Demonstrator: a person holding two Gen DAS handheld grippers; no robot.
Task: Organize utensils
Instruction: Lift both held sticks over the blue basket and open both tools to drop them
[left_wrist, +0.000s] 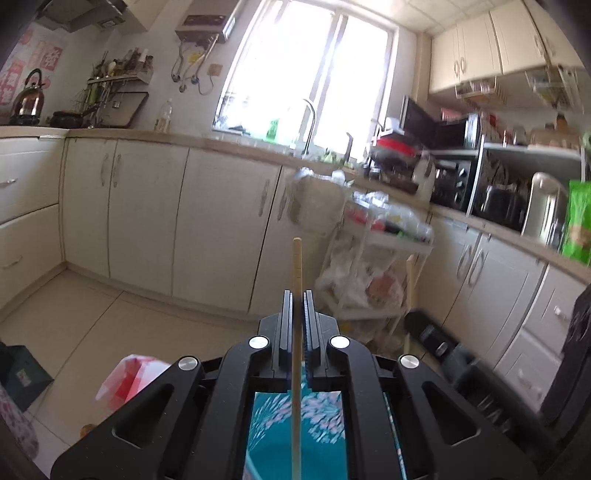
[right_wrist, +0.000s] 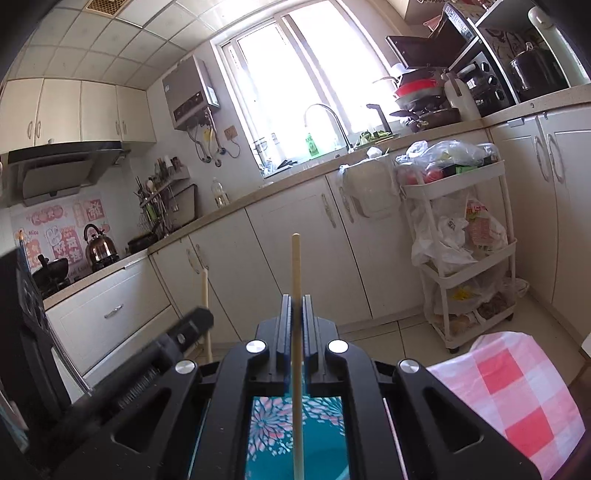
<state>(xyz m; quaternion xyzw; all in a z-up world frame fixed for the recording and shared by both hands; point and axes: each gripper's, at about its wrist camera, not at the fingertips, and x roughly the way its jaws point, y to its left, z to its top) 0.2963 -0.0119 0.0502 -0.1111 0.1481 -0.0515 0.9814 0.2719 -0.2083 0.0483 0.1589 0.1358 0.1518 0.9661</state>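
Kitchen, cream cabinets (right_wrist: 295, 251) far; white trolley (right_wrist: 461, 236) far right. Teal flowered cloth (right_wrist: 280, 424) near, beneath both tools. Left gripper (left_wrist: 297, 299): jaws clamped on one upright chopstick (left_wrist: 297, 266), probably held vertical for carrying to storage. Right gripper (right_wrist: 296, 302): jaws likewise clamped on a second chopstick (right_wrist: 295, 266), upright.

We're looking at a home kitchen: cream cabinets (right_wrist: 295, 243) running under the counter, kettle (right_wrist: 99, 246) sitting on the stove, faucet (right_wrist: 328, 118) gleaming by the window.
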